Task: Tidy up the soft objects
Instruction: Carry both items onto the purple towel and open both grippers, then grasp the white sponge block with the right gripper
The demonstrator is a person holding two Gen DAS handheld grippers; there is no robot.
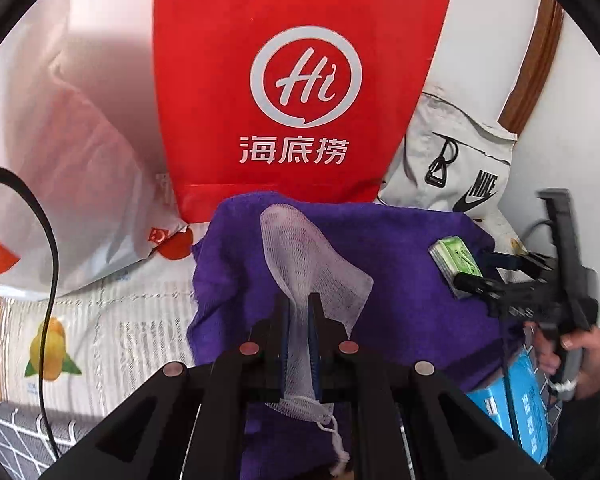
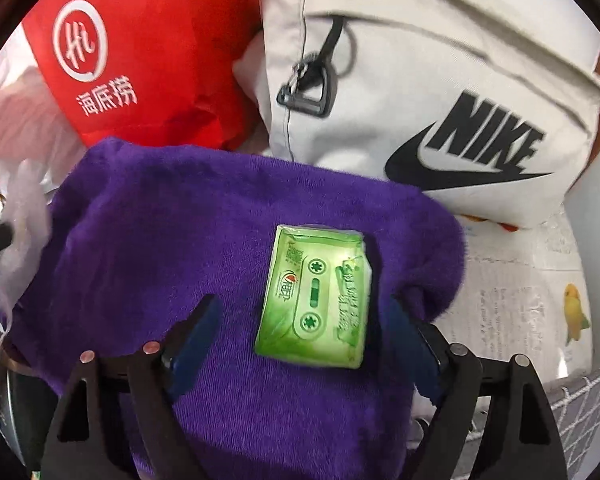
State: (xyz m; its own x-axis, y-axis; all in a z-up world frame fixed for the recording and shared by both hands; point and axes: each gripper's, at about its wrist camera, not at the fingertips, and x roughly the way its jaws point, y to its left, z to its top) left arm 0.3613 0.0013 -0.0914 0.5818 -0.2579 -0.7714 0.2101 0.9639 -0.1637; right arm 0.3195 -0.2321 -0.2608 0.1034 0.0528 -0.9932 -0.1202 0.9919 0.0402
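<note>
A purple towel [image 1: 400,280] lies spread out; it also shows in the right wrist view [image 2: 180,232]. My left gripper [image 1: 299,308] is shut on a white mesh pouch [image 1: 312,264] and holds it over the towel. A green tissue pack [image 2: 316,296] lies on the towel, also in the left wrist view [image 1: 454,262]. My right gripper [image 2: 304,320] is open, its fingers either side of the pack; it shows at the right in the left wrist view [image 1: 476,276].
A red Haidilao bag [image 1: 296,80] stands behind the towel, with a grey Nike bag [image 2: 440,100] to its right. A white plastic bag [image 1: 60,160] lies at left. A blue box [image 1: 516,404] sits at right. A printed cloth [image 1: 100,340] covers the surface.
</note>
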